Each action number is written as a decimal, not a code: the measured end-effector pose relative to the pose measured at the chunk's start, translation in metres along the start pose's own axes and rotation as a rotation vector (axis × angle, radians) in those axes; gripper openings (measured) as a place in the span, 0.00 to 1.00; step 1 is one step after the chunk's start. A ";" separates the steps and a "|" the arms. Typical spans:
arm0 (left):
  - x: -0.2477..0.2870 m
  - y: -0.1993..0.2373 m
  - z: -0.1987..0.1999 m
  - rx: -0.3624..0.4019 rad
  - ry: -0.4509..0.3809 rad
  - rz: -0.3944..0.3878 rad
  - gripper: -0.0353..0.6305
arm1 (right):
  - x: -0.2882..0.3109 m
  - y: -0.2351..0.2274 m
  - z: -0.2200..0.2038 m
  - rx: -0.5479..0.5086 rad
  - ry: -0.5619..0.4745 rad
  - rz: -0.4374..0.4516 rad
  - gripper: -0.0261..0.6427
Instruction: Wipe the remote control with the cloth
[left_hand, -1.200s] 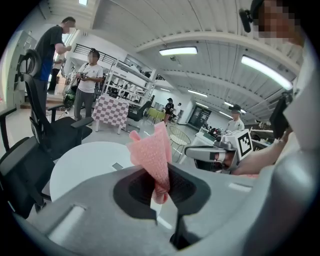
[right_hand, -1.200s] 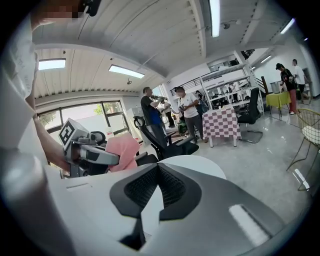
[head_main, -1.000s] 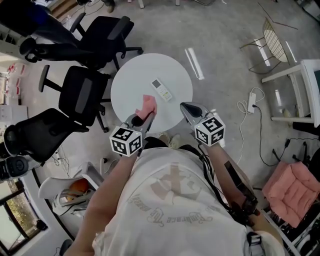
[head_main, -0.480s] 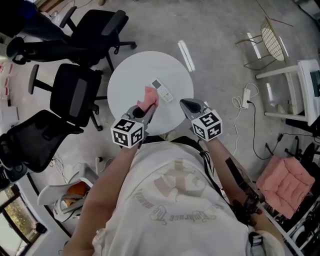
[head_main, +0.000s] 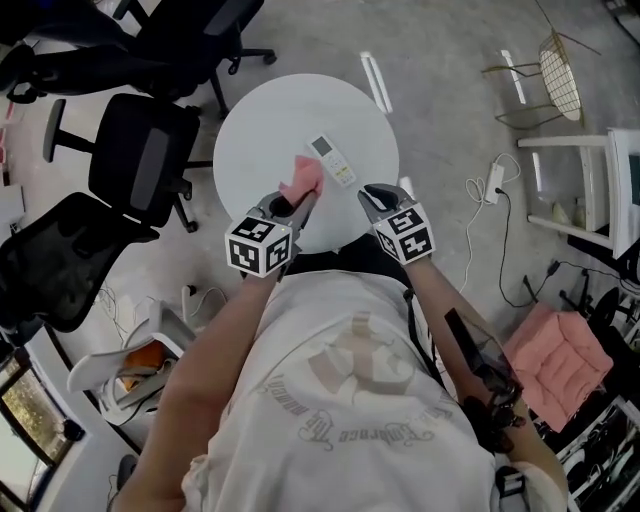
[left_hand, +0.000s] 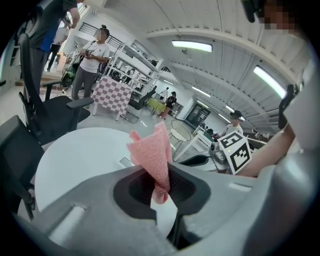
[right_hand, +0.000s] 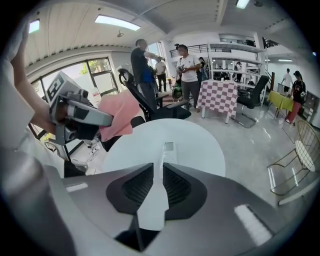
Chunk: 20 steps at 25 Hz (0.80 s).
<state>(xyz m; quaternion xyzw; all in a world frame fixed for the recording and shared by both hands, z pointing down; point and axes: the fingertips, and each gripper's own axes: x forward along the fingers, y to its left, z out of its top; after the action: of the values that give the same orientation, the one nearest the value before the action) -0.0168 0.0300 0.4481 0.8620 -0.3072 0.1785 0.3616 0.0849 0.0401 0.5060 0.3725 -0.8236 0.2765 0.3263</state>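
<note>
A white remote control lies on the round white table, right of its middle. My left gripper is shut on a pink cloth, which stands up out of the jaws just left of the remote. My right gripper hovers over the table's near right edge and points along the remote. Its jaws have just been opening. They stand a narrow slit apart with nothing between them. From the right gripper view, the cloth and left gripper are at the left.
Black office chairs stand to the left of the table. To the right are a wire chair, a white desk, a power strip with cable and a pink cushion. People stand beyond the table.
Both grippers have come down and forward towards the table. The cloth now sits close beside the remote. The right gripper's tips have reached over the table's near edge.
</note>
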 end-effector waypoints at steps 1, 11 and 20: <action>0.003 0.001 -0.002 -0.009 0.007 0.002 0.11 | 0.005 -0.003 -0.005 0.008 0.026 -0.006 0.16; 0.039 0.027 -0.016 -0.068 0.085 0.066 0.11 | 0.071 -0.016 -0.046 0.023 0.224 0.021 0.44; 0.065 0.053 -0.018 -0.139 0.101 0.113 0.11 | 0.110 -0.022 -0.051 0.002 0.311 0.018 0.50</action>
<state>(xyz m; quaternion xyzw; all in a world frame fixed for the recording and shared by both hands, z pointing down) -0.0047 -0.0125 0.5218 0.8060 -0.3484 0.2202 0.4248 0.0629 0.0153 0.6249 0.3181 -0.7661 0.3345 0.4473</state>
